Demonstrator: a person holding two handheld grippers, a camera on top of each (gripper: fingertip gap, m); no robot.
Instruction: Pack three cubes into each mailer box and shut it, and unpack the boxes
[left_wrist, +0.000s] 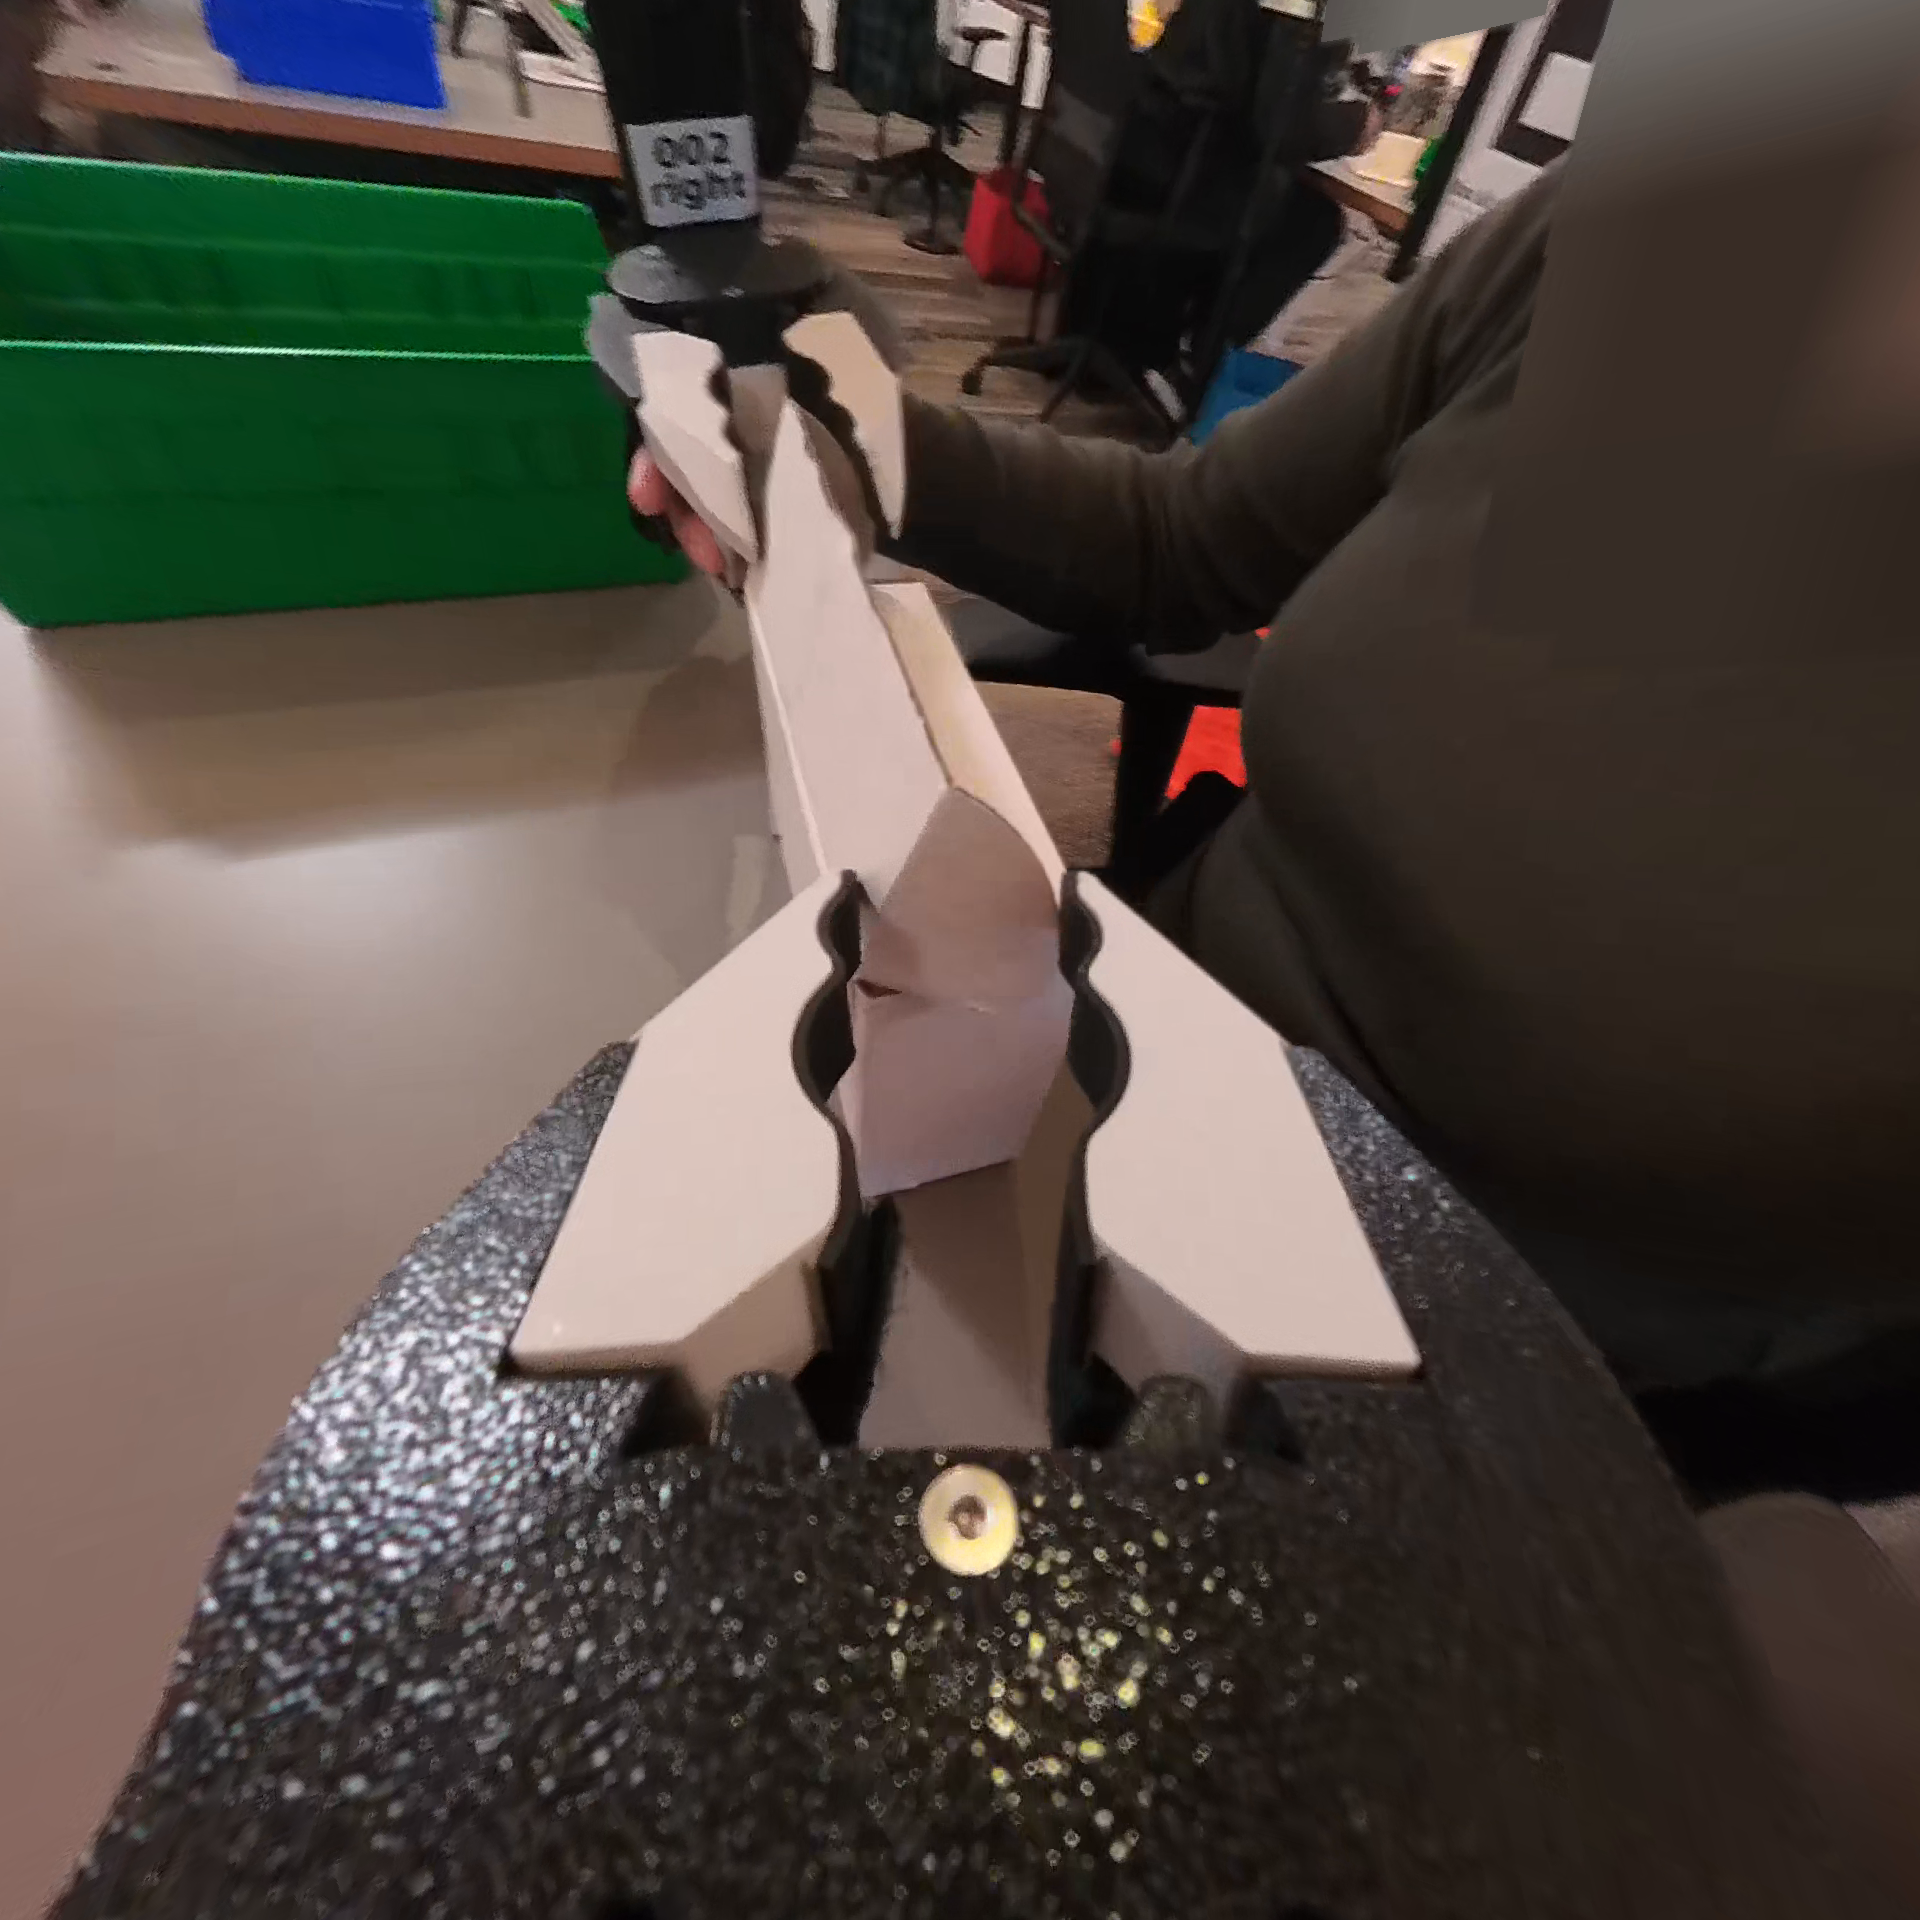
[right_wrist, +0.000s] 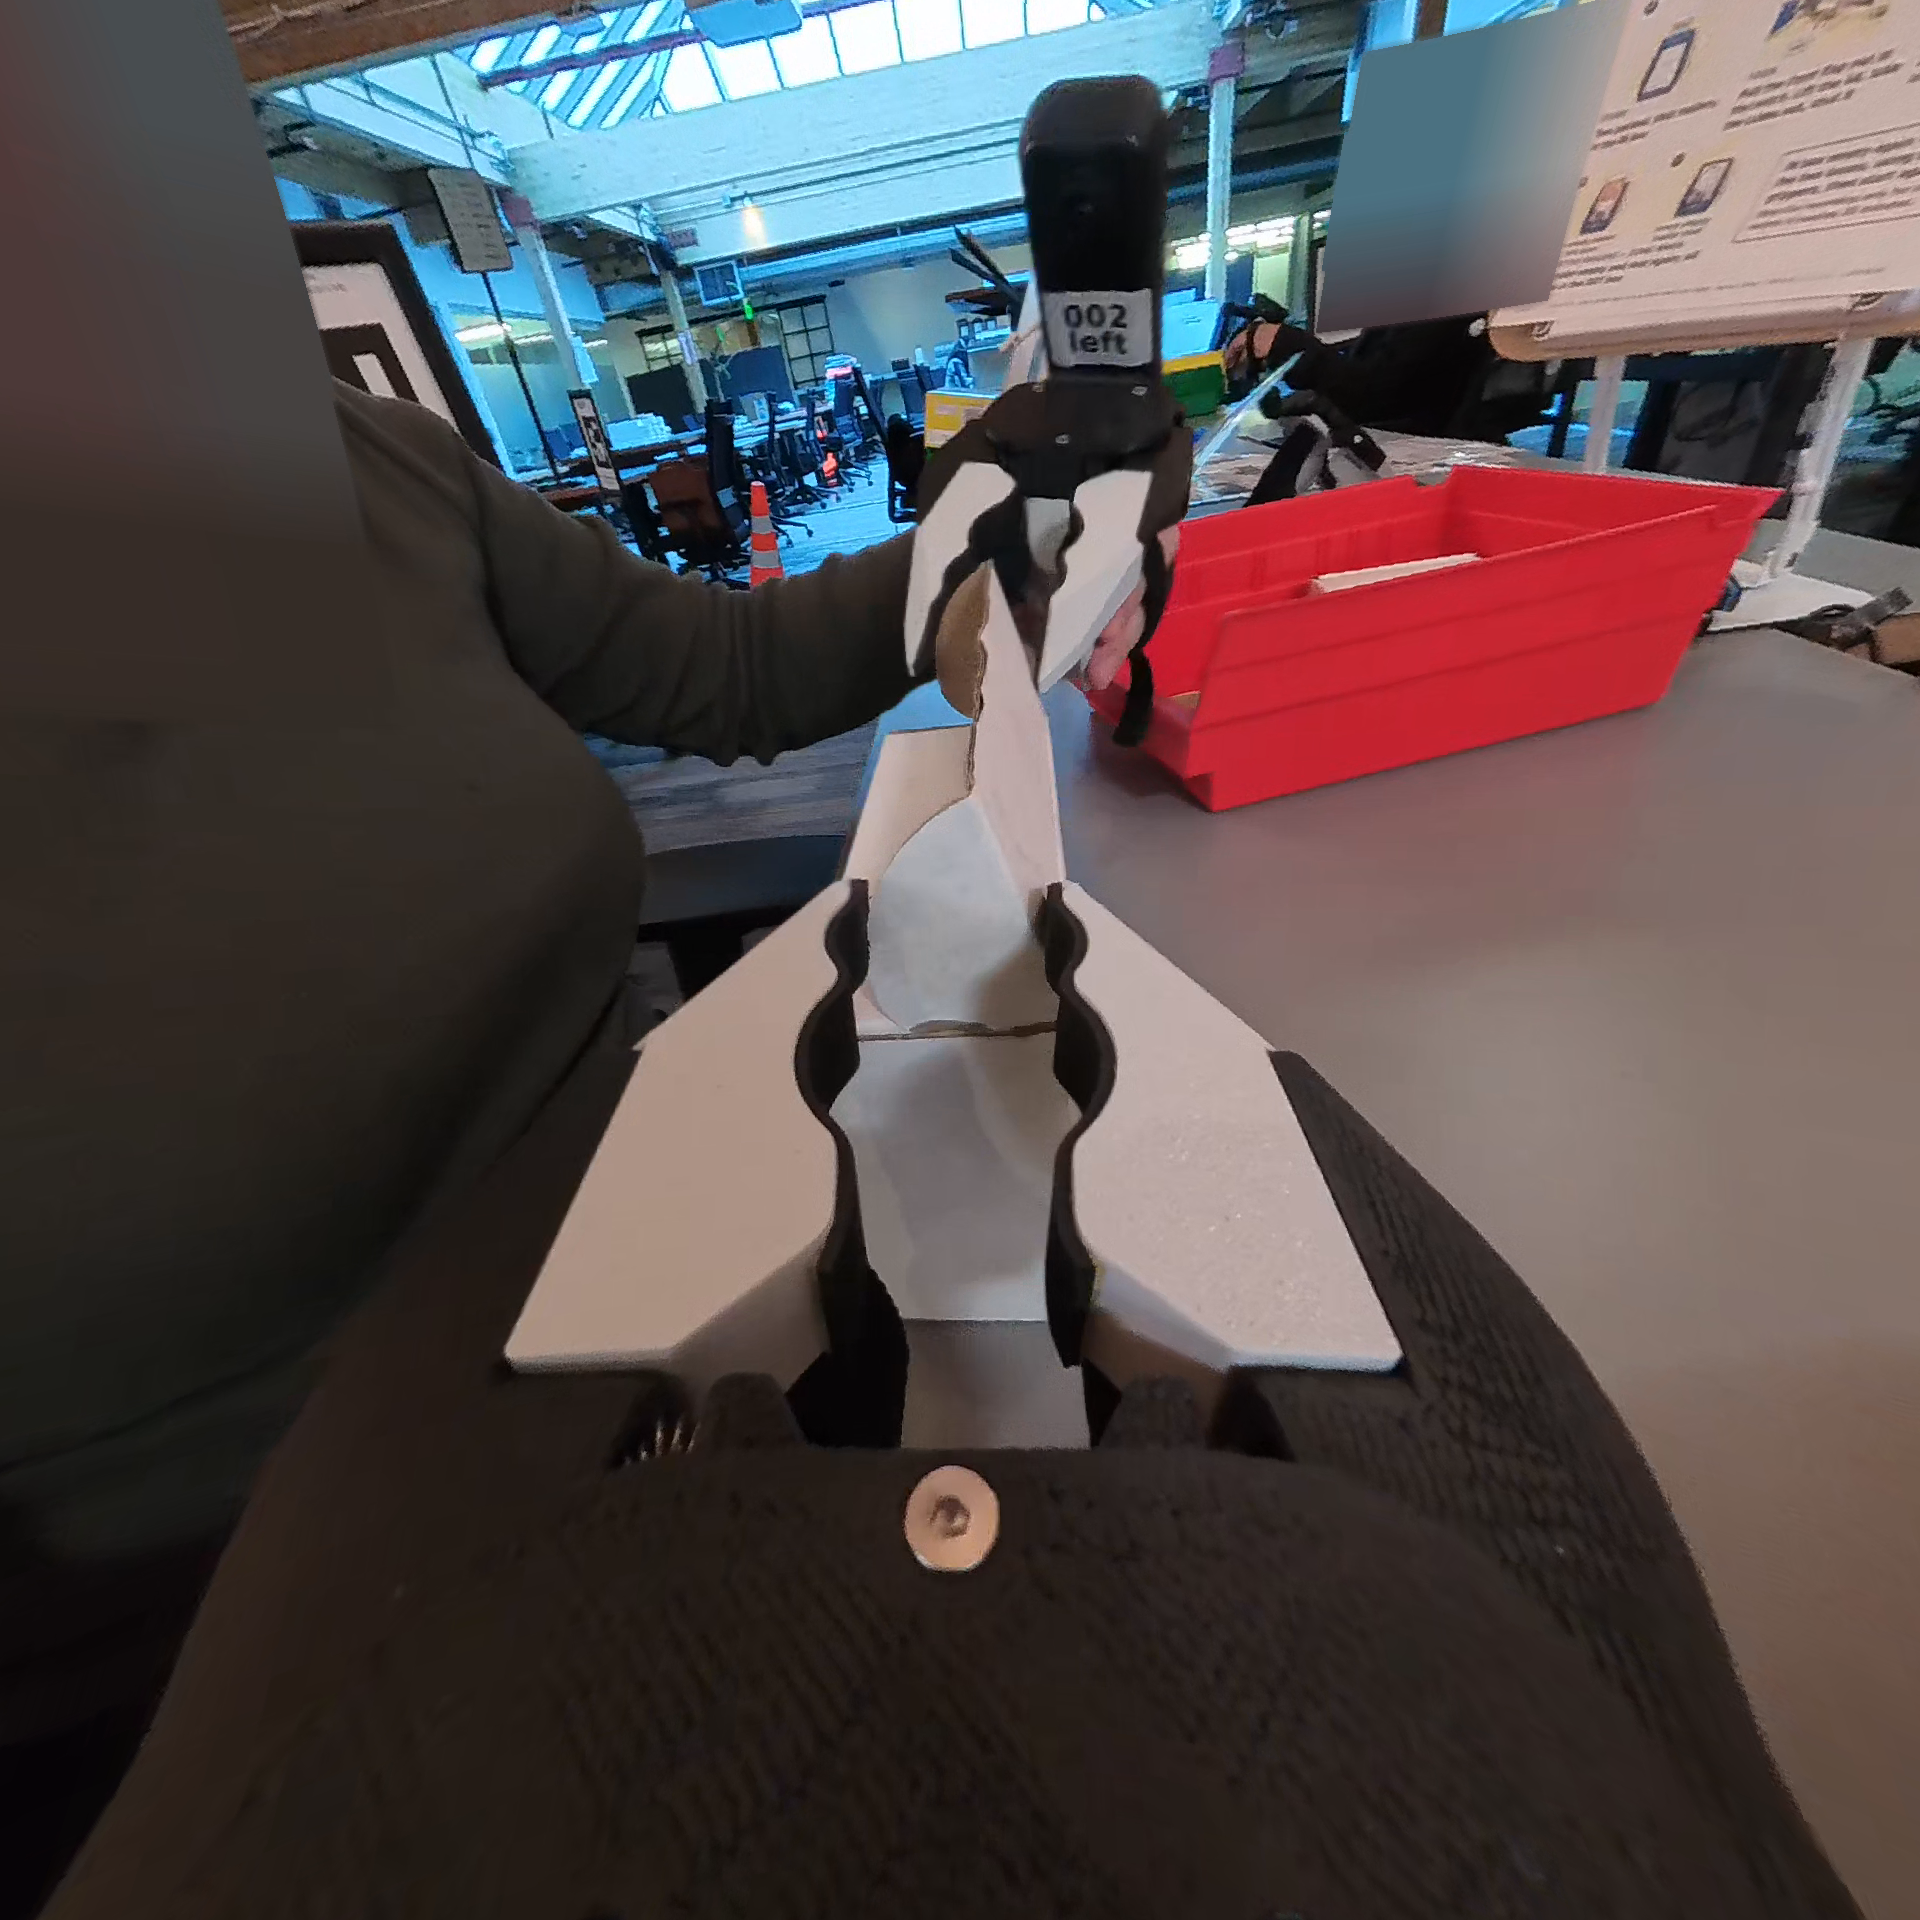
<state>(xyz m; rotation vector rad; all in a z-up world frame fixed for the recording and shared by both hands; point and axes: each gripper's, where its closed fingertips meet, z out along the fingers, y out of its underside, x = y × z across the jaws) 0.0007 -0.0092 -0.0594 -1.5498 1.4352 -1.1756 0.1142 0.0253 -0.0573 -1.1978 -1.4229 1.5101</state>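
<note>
A white mailer box (left_wrist: 852, 727) hangs in the air between my two grippers, edge-on and above the table. In the left wrist view, my left gripper (left_wrist: 961, 904) is shut on the box's near end flap. My right gripper (left_wrist: 810, 530) grips the far end. In the right wrist view, my right gripper (right_wrist: 952, 914) is shut on its end of the box (right_wrist: 1023, 769), whose rounded flap lies between the pads. The left gripper (right_wrist: 987, 665) shows at the far end, where a brown cardboard flap sticks out beside its fingers. No cubes are visible.
A green bin (left_wrist: 291, 416) stands on the table (left_wrist: 312, 935) at the back left. A red bin (right_wrist: 1455, 623) with a flat white item inside stands beyond the box. The person's dark-sleeved arm and body (left_wrist: 1558, 727) are close on one side. A stand with an instruction sheet (right_wrist: 1766, 156) is behind the red bin. The left gripper's tips are roughly 12 centimetres from the right gripper's.
</note>
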